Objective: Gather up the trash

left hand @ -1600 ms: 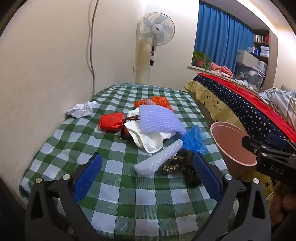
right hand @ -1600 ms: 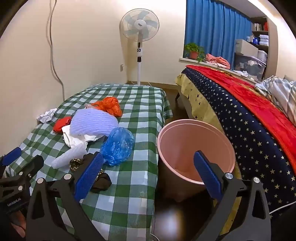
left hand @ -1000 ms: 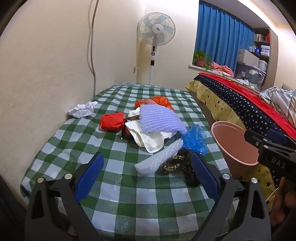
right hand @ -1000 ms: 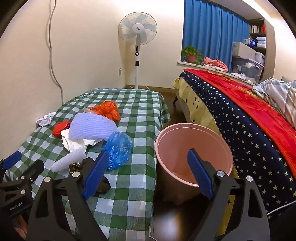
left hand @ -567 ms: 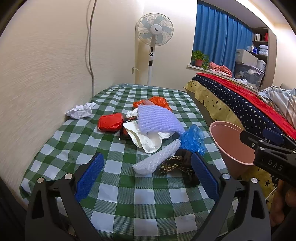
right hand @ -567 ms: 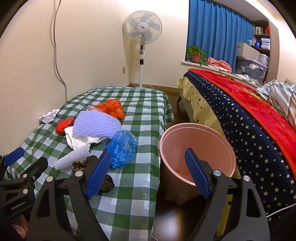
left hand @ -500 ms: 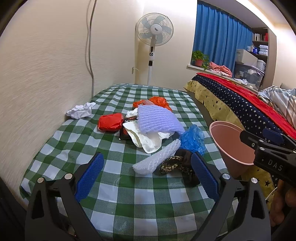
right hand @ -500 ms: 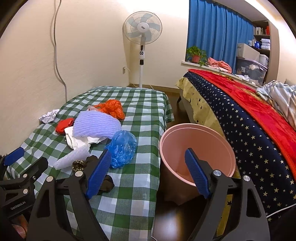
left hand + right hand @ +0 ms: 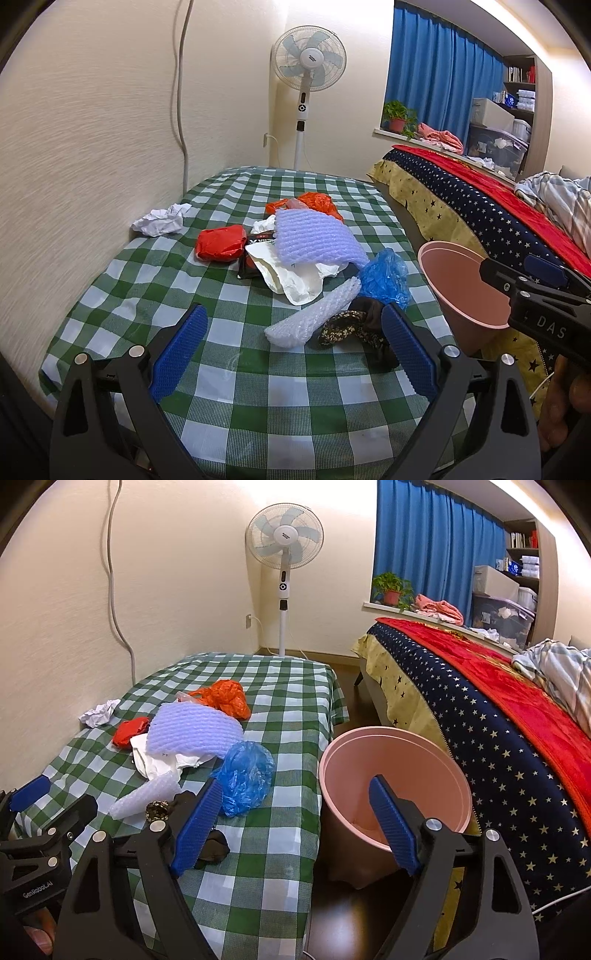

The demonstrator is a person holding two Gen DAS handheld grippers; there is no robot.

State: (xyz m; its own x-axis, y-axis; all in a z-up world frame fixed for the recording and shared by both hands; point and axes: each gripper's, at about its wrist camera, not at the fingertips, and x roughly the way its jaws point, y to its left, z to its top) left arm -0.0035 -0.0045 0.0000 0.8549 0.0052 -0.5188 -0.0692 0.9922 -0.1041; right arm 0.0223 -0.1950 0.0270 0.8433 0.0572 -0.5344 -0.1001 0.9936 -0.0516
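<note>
Trash lies heaped on a green checked tablecloth (image 9: 236, 373): a crumpled white paper (image 9: 159, 222), a red bag (image 9: 221, 243), an orange bag (image 9: 318, 204), a lilac foam sheet (image 9: 314, 240), a white bag (image 9: 295, 275), a blue bag (image 9: 384, 277), a bubble-wrap roll (image 9: 312, 319) and a dark patterned cloth (image 9: 354, 326). A pink bin (image 9: 395, 779) stands on the floor right of the table. My left gripper (image 9: 293, 352) hangs open above the table's near end, short of the bubble wrap. My right gripper (image 9: 293, 818) is open and empty, between the blue bag (image 9: 245, 775) and the bin.
A standing fan (image 9: 308, 68) is behind the table by the wall. A bed with a starry navy and red cover (image 9: 517, 720) runs along the right. A cable (image 9: 181, 92) hangs down the left wall. A potted plant (image 9: 391, 587) sits on the sill.
The right gripper's jaws narrowed slightly and its view shifted a little to the right. The left gripper stays as it was, and no trash has moved.
</note>
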